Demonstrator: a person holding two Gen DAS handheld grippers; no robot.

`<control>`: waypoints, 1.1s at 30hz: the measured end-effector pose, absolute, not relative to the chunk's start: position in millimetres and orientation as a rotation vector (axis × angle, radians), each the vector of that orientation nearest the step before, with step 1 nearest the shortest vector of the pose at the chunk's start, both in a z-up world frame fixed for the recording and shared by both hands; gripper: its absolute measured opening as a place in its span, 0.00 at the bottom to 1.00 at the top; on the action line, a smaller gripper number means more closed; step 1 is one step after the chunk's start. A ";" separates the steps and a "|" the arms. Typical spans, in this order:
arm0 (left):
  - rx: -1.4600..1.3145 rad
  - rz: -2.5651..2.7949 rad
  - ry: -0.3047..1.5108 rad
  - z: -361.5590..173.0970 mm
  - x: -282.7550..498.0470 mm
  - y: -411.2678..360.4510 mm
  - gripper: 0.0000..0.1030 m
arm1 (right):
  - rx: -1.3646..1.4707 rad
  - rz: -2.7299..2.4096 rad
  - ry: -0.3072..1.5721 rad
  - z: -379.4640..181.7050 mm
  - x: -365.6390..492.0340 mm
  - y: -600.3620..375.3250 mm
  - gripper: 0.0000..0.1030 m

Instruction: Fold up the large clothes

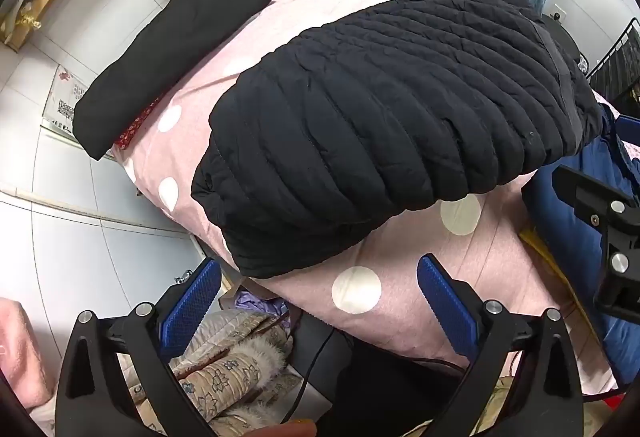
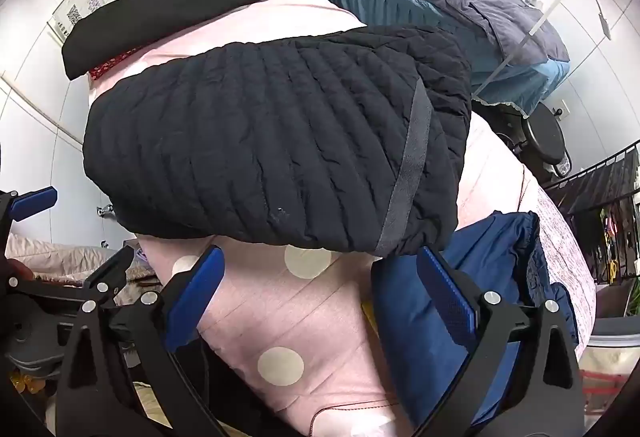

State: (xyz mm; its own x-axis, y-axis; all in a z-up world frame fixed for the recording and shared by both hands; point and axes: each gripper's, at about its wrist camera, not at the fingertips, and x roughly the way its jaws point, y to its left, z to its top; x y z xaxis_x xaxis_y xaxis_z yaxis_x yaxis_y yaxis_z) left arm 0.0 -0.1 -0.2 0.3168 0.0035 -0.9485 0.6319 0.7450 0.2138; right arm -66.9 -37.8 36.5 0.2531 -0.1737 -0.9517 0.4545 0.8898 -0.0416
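Left wrist view: left claw [image 1: 318,301] agape, empty.
Right claw [image 2: 320,289]: agape, empty.
Jacket [image 1: 384,125]: folded on bed [image 1: 420,301].
Handling: soft, puffy, slippery; likely best pinched at near hem.

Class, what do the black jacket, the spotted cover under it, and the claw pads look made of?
Black jacket: matte quilted synthetic shell, probably padded; stitched puffy ribs. Spotted cover: soft woven cloth, perhaps cotton; dull pink, creased. Claw pads: blue, likely rubber; fine knurled texture.
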 end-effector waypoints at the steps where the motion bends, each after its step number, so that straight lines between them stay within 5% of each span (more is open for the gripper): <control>1: 0.633 -0.452 1.189 0.0 0.1 -0.1 0.94 | 0.260 -0.438 1.246 36.8 -67.0 -37.8 0.93; 33: 0.649 -0.450 1.194 -2.2 -3.9 2.5 0.94 | 0.280 -0.433 1.258 32.9 -72.8 -38.3 0.93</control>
